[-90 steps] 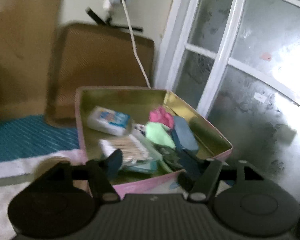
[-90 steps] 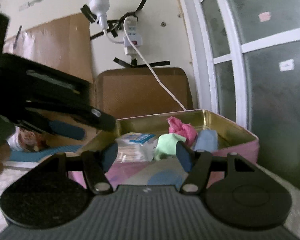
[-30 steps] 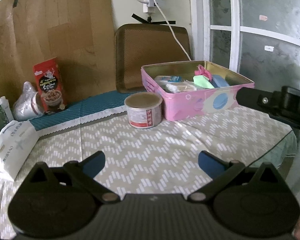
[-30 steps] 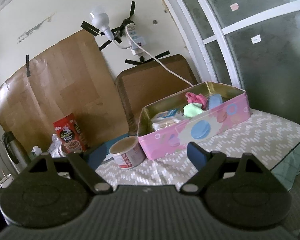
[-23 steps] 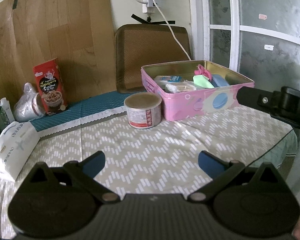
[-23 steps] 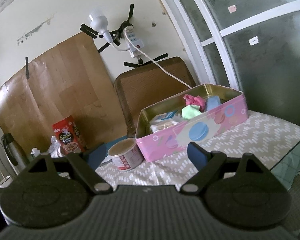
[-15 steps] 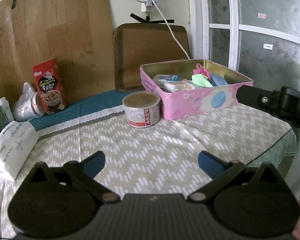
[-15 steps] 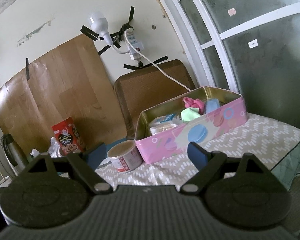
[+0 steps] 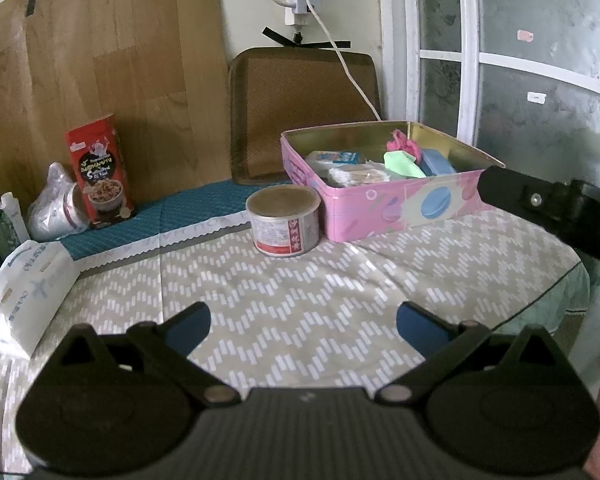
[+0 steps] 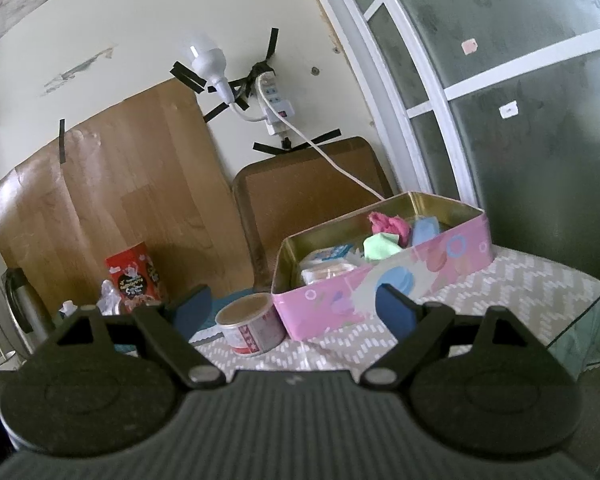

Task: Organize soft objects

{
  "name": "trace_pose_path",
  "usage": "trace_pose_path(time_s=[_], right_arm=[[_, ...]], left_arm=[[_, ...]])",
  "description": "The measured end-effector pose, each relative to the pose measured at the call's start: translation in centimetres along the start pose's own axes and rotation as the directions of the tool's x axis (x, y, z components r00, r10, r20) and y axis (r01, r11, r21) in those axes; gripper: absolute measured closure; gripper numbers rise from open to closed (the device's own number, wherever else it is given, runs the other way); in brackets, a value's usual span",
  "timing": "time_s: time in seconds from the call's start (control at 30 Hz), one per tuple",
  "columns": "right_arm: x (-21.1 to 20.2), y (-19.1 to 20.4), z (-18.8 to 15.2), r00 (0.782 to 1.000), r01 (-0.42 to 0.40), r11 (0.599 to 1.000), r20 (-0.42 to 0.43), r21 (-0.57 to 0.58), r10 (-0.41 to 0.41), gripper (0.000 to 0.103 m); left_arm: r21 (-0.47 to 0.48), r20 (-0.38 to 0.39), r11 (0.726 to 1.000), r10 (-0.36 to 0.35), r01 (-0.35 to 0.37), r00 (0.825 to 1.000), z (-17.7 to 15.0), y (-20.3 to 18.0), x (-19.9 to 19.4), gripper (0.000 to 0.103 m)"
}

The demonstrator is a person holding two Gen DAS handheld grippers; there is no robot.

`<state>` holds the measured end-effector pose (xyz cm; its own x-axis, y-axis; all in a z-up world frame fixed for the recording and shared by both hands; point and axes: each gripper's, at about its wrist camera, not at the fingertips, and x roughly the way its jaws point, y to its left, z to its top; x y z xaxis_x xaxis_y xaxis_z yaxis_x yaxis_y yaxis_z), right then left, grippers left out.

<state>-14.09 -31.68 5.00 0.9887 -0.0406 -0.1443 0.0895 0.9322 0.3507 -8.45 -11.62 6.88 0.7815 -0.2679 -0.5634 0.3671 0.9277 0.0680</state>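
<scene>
A pink tin box (image 9: 404, 208) stands at the table's far right, also in the right wrist view (image 10: 380, 288). Inside lie a pink cloth (image 9: 404, 146), a green cloth (image 9: 402, 164), a blue sponge (image 9: 436, 162), a tissue packet (image 9: 332, 157) and a cotton-swab pack (image 9: 356, 176). My left gripper (image 9: 302, 328) is open and empty, low over the tablecloth, well short of the box. My right gripper (image 10: 290, 308) is open and empty, held back from the box; its finger (image 9: 540, 204) crosses the left view's right edge.
A round can (image 9: 284, 220) stands just left of the box. A red snack carton (image 9: 100, 172), a plastic-wrapped cup (image 9: 56, 208) and a white tissue pack (image 9: 24, 292) sit at the left. A brown tray (image 9: 304, 108) leans on the wall, a cable hanging over it.
Three seconds ago both grippers were close over the box; both have drawn back, showing the whole table. Over the last second the views barely shift. Both stay open and empty.
</scene>
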Motion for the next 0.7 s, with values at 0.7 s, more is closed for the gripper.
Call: trace_pose_path(time_s=[0.7], right_arm=[[1.1,0.5,-0.6,0.998,-0.021,1.000,-0.062,-0.023,0.020,0.009]], left_arm=[[-0.026,0.054,0.992,0.126,-0.124,0.991,0.8,2.5,-0.3,0.000]])
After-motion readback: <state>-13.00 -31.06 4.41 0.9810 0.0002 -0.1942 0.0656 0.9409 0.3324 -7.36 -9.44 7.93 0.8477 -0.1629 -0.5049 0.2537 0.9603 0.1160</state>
